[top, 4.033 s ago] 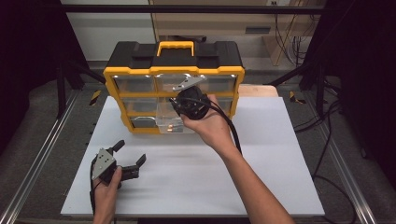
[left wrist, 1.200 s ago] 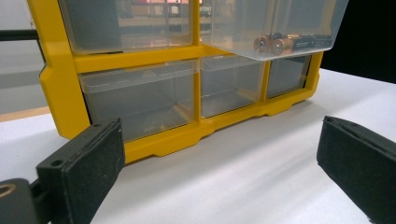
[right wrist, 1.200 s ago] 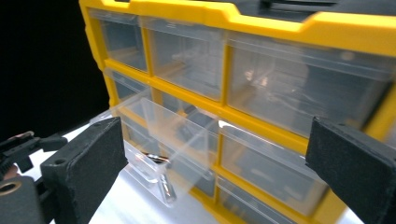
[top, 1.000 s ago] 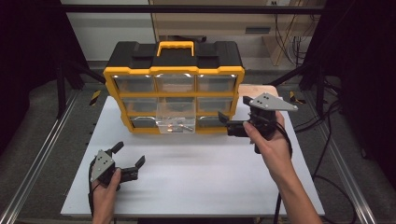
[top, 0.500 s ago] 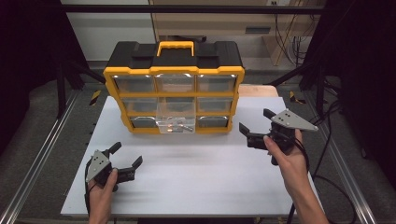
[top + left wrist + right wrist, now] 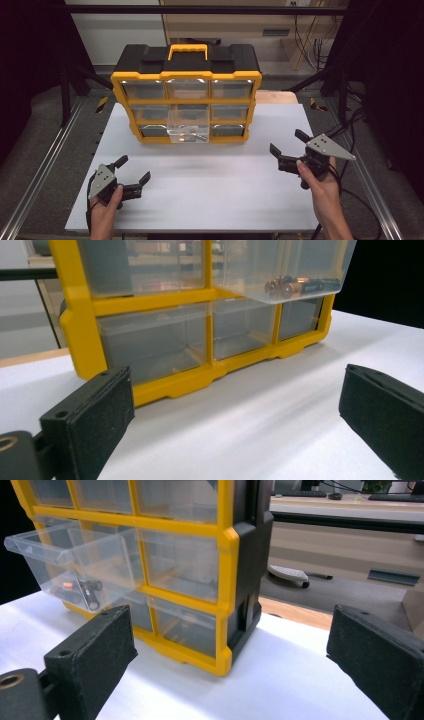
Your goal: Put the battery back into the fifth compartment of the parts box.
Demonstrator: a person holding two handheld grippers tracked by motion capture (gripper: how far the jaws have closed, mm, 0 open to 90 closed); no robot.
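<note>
Both tongs are released and empty from where I sit: left gripper hovers at 7 o'clock on the white table, right gripper at 4 o'clock, jaws spread wide. At 12 o'clock stands the yellow organizer, its middle clear drawer pulled out. From above I see only glints inside; the left gripper view shows batteries lying in it, while the right gripper view shows small dark parts and, beyond the case, a wooden bench. I can read no label or brand anywhere. Nothing stands between either gripper and the drawer
</note>
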